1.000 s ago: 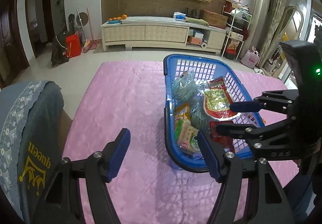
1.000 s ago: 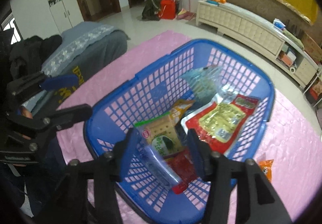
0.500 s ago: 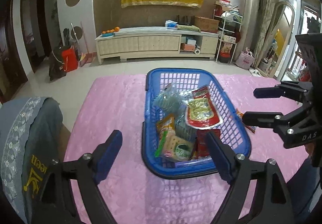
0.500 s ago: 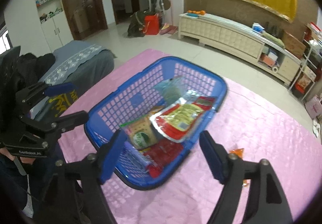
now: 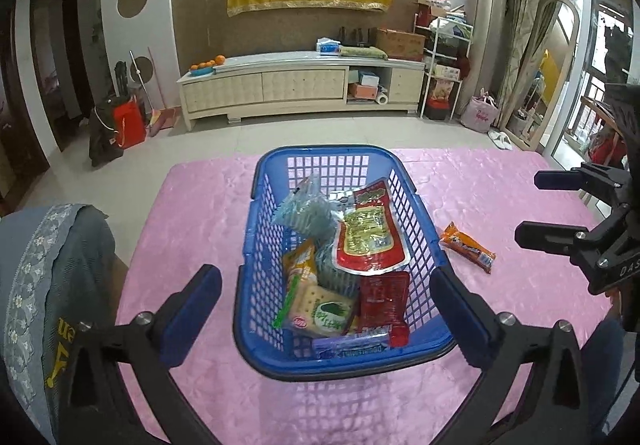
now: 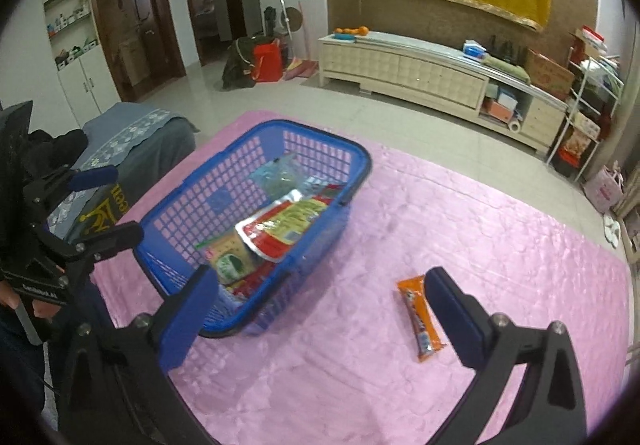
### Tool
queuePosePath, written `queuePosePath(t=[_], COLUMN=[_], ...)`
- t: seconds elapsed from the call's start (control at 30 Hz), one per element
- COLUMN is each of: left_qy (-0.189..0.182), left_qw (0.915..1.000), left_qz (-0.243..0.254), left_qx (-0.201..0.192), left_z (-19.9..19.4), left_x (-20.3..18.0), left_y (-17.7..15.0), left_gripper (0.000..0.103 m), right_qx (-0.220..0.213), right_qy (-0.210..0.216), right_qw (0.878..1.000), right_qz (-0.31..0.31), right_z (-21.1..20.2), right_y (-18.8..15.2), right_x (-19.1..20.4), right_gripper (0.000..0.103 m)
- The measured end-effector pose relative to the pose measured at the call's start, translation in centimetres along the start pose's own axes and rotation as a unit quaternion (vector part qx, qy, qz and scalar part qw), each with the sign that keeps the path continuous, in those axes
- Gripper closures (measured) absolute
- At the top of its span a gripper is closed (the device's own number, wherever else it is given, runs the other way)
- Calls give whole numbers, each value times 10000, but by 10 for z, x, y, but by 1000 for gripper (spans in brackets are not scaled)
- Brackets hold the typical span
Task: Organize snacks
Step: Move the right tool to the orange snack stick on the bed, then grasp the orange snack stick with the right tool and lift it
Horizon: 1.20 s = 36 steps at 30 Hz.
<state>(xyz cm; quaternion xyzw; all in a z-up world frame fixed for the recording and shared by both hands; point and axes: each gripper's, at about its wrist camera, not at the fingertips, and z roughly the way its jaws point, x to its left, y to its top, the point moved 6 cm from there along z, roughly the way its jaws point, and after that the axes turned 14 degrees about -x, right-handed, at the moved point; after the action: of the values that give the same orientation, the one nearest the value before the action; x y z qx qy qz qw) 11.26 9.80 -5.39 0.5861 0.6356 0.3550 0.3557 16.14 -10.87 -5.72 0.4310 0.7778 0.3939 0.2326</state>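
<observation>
One orange snack bar [image 6: 421, 318] lies alone on the pink-covered bench [image 6: 500, 245], well apart from the blue basket [image 6: 362, 161] that holds the other packets. It sits just ahead of the right gripper [image 6: 320, 315], close by its right-hand finger, long axis running roughly away from the jaws. Those jaws are spread wide and empty. The left gripper [image 5: 326, 299], likewise gaping and empty, hovers over the basket's near edge, farther from the bar.
</observation>
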Motion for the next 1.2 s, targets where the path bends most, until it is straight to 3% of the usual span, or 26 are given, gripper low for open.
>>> queuePosePath(t=[0.37, 0.67, 0.77, 0.97, 1.2], left_qy=[109, 125, 96, 187, 143], left_qw=[9986, 9962, 9945, 9927, 9909], left_qz=[-185, -314, -541, -596, -571], left_qx=[480, 796, 896, 1035, 1210], left_z=[39, 74, 83, 96, 104], left_x=[1, 3, 3, 2, -2], left_y=[-1, -16, -18, -23, -34], left_gripper=[0, 0, 0, 0, 0], right_qx=[250, 688, 598, 987, 1316], right_qy=[-229, -160, -342, -42, -11], right_qw=[9994, 9974, 9976, 9948, 9910], right_qz=[108, 121, -10, 252, 245], right_z=[20, 59, 68, 98, 119], right_y=[-13, -47, -55, -84, -114], right_x=[-45, -67, -76, -91, -98], right_gripper=[0, 0, 0, 2, 41])
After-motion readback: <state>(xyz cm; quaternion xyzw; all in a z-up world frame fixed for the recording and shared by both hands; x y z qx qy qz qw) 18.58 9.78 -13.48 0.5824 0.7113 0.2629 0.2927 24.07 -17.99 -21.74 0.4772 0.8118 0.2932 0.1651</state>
